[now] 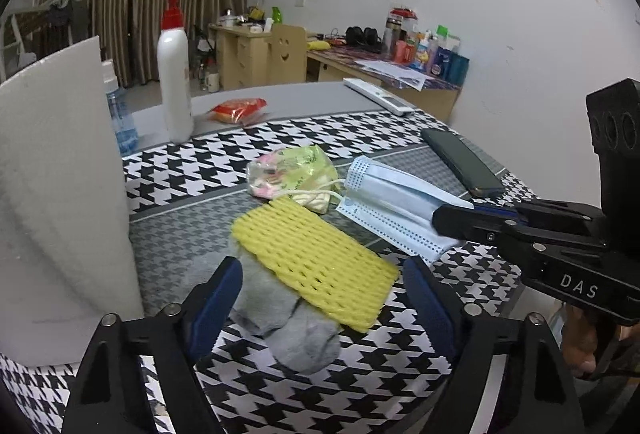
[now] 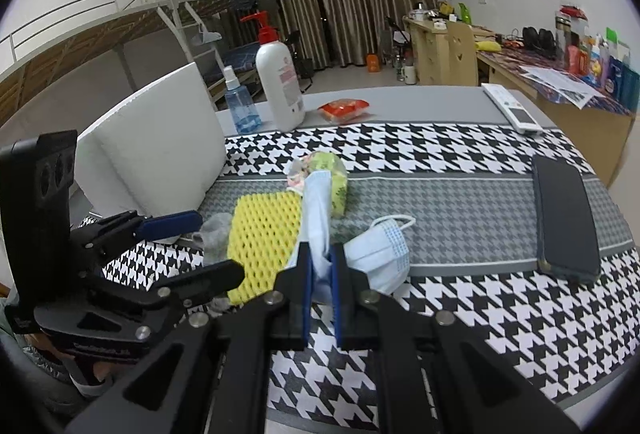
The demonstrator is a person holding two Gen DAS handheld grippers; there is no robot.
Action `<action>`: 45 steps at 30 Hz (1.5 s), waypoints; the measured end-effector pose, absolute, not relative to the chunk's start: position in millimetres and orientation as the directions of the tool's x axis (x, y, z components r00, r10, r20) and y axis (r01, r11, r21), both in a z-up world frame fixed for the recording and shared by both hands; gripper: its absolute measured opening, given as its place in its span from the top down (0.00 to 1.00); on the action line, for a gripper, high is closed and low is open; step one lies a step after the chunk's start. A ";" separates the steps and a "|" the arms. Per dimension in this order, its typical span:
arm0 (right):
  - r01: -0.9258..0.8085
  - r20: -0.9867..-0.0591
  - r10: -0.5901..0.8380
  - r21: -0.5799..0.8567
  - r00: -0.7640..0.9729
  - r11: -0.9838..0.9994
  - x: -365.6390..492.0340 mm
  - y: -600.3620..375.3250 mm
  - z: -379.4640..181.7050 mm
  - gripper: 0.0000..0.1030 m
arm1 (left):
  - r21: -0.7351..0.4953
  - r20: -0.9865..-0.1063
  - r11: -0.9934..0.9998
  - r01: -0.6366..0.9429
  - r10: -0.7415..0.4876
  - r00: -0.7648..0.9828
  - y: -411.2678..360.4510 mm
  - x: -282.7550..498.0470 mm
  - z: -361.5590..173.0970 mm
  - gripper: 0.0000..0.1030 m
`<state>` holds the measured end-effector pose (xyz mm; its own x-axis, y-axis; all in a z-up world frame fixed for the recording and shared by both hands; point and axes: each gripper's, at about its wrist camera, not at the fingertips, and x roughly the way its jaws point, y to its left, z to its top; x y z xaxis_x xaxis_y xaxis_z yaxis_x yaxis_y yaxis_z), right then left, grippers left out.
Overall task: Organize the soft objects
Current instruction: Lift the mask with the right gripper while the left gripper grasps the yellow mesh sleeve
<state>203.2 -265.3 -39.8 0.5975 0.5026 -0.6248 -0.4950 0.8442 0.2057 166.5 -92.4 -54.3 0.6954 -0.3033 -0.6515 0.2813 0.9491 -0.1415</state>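
Pale blue pleated fabric, the face mask (image 2: 380, 254) lies crumpled on the houndstooth cloth (image 2: 460, 314) near the front edge of the table, and the right gripper (image 2: 322, 274) has its jaws pinched nearly together on one edge of it, so a strip of the mask stands up between the pads. Thin and limp, it will likely sag and swing from any grip, so a hold on the folded body looks safer than on the ear loop (image 2: 394, 220), which may stretch or snag. Left of it lies the yellow foam net (image 1: 316, 262), springy and almost weightless, overlapping the grey sock (image 1: 280, 322). The left gripper (image 1: 320, 298) hangs over that pair with its jaws wide apart, one finger on each side, pressing on nothing. The sock should squash easily; taking it at the bare toe end would avoid dragging the net along. Farther back, a crinkly snack packet (image 1: 292, 169) sits against the mask's loop.
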 end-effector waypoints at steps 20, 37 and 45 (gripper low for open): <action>-0.477 -0.627 0.508 0.237 0.590 0.846 203.2 -276.4 -48.5 0.89 | -0.135 -0.738 0.953 0.270 -0.279 0.615 -106.4 177.8 -71.1 0.45; -0.461 -0.605 0.513 0.257 0.609 0.849 194.6 -282.8 -47.7 0.89 | -0.177 -0.707 0.936 0.305 -0.336 0.622 -112.4 189.4 -68.5 0.90; -0.447 -0.555 0.515 0.266 0.653 0.854 187.6 -291.1 -32.7 0.89 | -0.114 -0.647 0.940 0.323 -0.317 0.693 -112.2 175.9 -48.6 0.91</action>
